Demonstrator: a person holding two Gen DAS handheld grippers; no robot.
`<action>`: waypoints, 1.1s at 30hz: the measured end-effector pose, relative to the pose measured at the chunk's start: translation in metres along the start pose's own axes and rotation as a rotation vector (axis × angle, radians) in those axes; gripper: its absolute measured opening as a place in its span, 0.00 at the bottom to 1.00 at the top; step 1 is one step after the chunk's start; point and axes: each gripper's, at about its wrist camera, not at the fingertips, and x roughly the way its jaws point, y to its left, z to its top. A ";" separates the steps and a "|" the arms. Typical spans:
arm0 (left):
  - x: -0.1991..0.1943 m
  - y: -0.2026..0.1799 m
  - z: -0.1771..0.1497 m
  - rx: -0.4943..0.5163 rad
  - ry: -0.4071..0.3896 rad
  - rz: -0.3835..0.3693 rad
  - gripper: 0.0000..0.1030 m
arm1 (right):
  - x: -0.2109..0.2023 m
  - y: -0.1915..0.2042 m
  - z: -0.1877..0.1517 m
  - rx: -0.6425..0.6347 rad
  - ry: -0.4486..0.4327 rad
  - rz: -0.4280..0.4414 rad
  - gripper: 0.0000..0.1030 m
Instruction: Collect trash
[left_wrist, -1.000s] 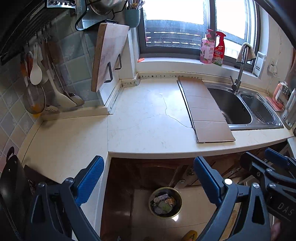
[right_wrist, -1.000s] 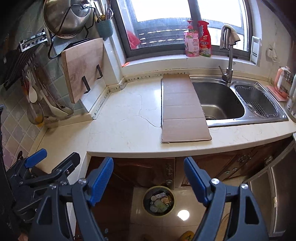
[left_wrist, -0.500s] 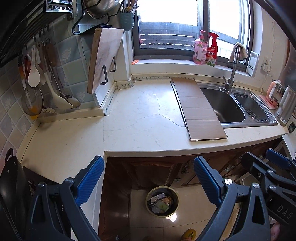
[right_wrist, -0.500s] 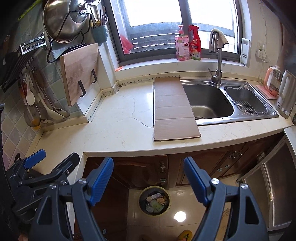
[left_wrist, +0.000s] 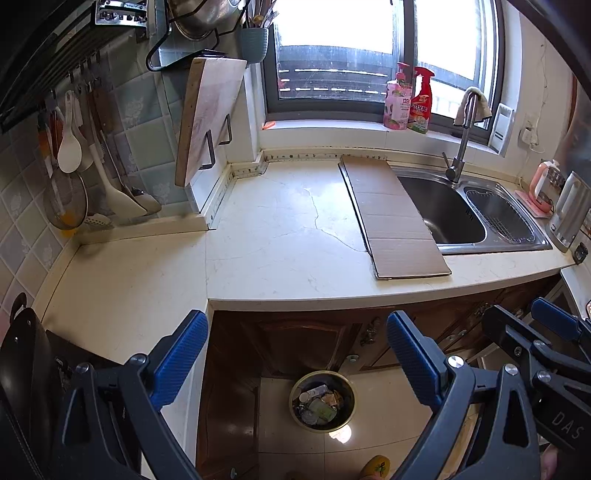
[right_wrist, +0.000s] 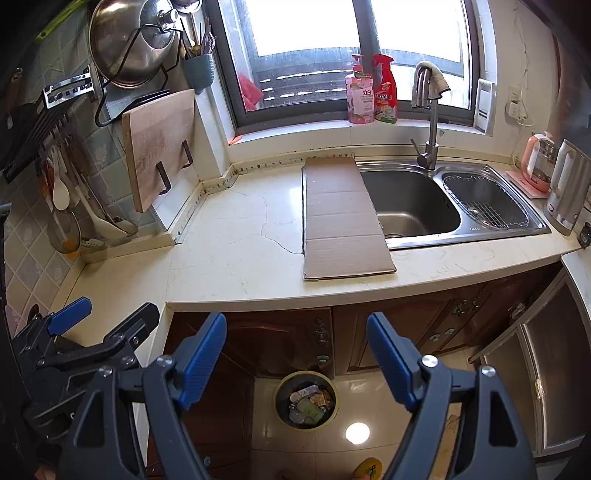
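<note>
Both tools are spread wide with nothing between their blue pads: the left tool (left_wrist: 291, 358) fills the bottom of its frame, and the right tool (right_wrist: 295, 354) does the same in its own. A flat cardboard (right_wrist: 340, 218) lies on the bench (right_wrist: 236, 254) at frame centre, its right edge overlapping the sink (right_wrist: 417, 206). The bin (right_wrist: 306, 400), holding trash, stands on the floor at bottom centre, between the right tool's fingers.

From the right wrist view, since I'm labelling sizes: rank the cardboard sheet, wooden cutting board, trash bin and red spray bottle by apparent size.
1. Cardboard sheet
2. Wooden cutting board
3. Trash bin, though it sits lower, so farther away
4. Red spray bottle
</note>
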 end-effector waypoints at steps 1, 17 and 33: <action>0.000 0.000 0.000 0.000 0.000 0.001 0.94 | 0.000 0.000 0.000 0.000 -0.001 0.000 0.77; -0.002 0.001 -0.003 0.001 -0.001 0.000 0.94 | 0.000 -0.001 -0.001 -0.001 0.001 0.003 0.77; -0.004 0.004 -0.005 0.012 -0.005 -0.006 0.93 | -0.003 -0.002 -0.004 0.003 0.003 0.003 0.77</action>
